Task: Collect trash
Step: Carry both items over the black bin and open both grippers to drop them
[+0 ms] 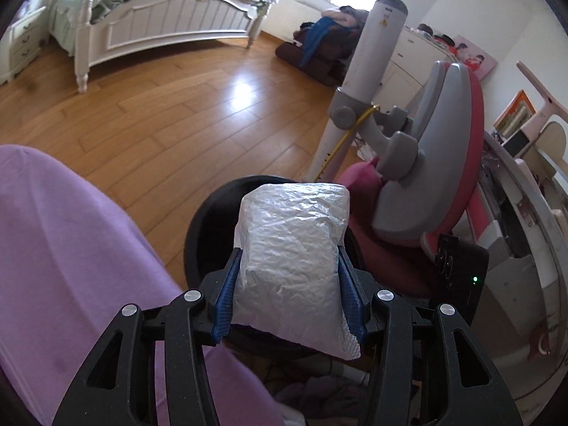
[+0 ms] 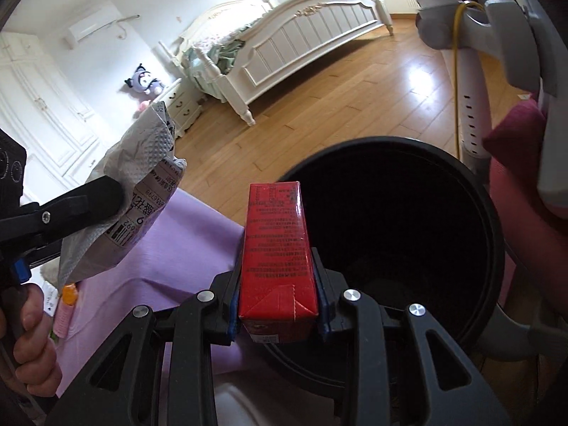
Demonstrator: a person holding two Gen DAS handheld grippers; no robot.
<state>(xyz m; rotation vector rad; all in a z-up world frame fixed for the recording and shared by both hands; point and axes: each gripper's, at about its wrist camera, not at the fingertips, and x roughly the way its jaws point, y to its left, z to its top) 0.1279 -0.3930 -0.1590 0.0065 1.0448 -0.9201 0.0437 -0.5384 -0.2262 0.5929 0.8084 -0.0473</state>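
Observation:
My left gripper [image 1: 289,277] is shut on a white bubble-wrap mailer [image 1: 291,248] and holds it above the near rim of a round black trash bin [image 1: 198,234]. The mailer hides most of the bin in that view. My right gripper [image 2: 277,284] is shut on a red drink carton [image 2: 275,245], held upright at the left rim of the same black bin [image 2: 390,220], whose dark inside is open to view. In the right wrist view the left gripper [image 2: 71,209] with the mailer [image 2: 131,191] is at the left, over the purple cloth.
A purple cloth [image 1: 71,266] covers a surface to the left of the bin. A grey and pink chair [image 1: 443,149] and a white pole [image 1: 358,81] stand right of the bin. Wooden floor [image 1: 177,113] and a white bed [image 1: 159,21] lie beyond.

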